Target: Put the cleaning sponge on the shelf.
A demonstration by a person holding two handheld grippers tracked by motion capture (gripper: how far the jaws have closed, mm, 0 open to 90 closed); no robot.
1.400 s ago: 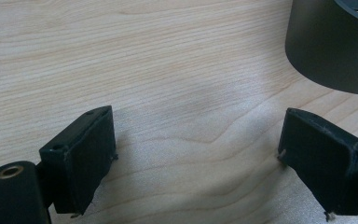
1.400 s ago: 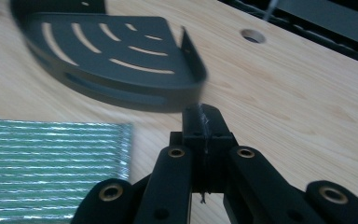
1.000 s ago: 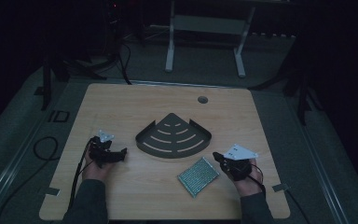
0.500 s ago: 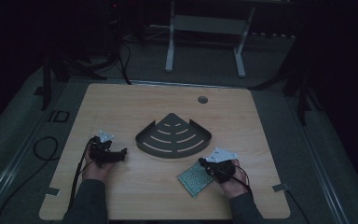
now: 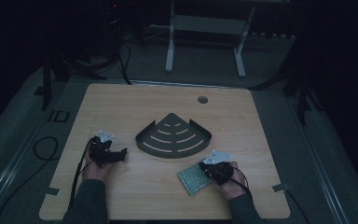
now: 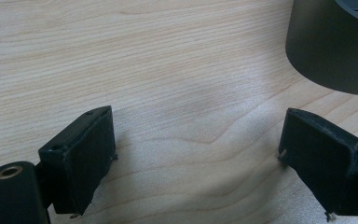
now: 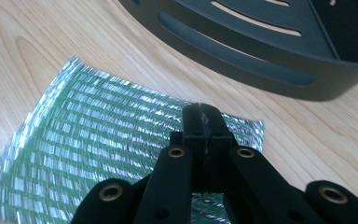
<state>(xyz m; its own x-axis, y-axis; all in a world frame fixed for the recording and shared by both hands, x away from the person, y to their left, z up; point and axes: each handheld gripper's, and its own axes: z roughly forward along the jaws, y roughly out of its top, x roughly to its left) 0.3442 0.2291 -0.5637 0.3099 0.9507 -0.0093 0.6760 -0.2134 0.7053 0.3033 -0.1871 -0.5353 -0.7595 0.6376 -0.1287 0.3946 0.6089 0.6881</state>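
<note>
The green foil pouch [image 5: 194, 178] lies flat on the bench [image 5: 121, 107], just in front of the dark fan-shaped tray [image 5: 172, 138]. The right hand-held gripper [image 7: 200, 116] hovers over the pouch's near edge with jaws pressed together on nothing. The left hand-held gripper [image 6: 196, 154] rests low over bare wood beside the tray, jaws wide apart.

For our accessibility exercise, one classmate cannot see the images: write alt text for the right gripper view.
The right tool, its two black jaws pressed together, hangs over a shiny green-and-silver foil pouch lying flat on a light wooden table. Whether it touches the pouch cannot be told. Beyond the pouch sits a dark grey fan-shaped tray with slots in its floor and wall.
</note>
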